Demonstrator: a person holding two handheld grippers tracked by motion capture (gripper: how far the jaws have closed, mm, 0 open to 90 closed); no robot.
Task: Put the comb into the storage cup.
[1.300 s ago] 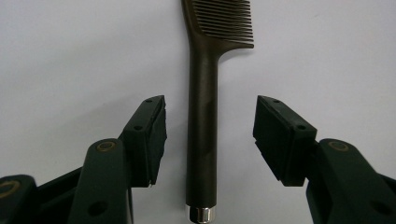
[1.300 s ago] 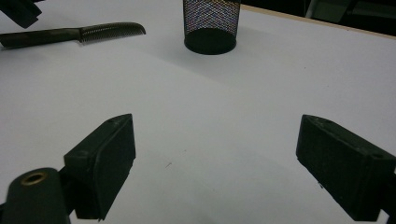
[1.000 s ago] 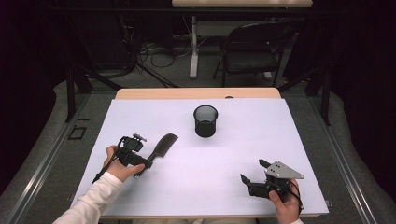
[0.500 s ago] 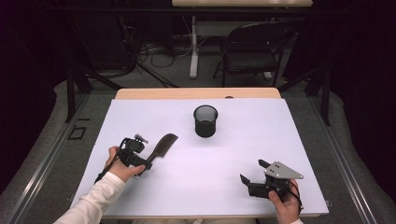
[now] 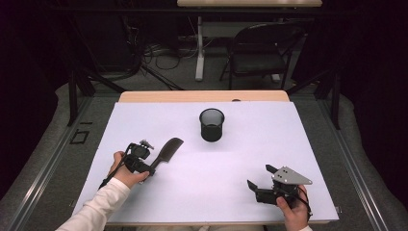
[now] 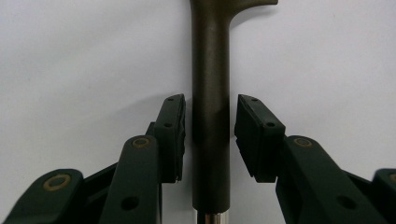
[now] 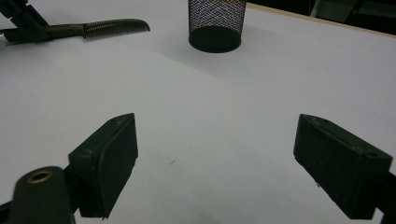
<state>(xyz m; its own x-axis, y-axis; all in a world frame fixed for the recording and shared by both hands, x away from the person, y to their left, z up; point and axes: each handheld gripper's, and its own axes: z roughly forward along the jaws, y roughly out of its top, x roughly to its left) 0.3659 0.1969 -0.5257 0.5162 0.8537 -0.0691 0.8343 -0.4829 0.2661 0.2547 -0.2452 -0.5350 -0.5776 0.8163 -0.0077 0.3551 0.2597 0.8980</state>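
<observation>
Left gripper view: our left gripper (image 6: 210,140) has just been closing its jaws around the comb (image 6: 211,93) handle lying on the table (image 6: 70,56), gaps remaining; an off-centre squeeze may twist it. Right gripper (image 7: 215,154) open, empty.

In the left gripper view the comb (image 6: 211,93) is running out of the picture at both ends: its toothed head is being cut off by the top edge, and its handle end is slipping past the bottom edge. The left gripper (image 6: 210,135) is closing in on the handle, but whether its pads are already pressing on it is hard to tell. In the high view the comb's teeth are too small to make out. In the right gripper view the mesh cup (image 7: 216,23) is losing its rim to the top edge, and the right gripper (image 7: 229,161) is having its far jaw clipped by the right edge.
</observation>
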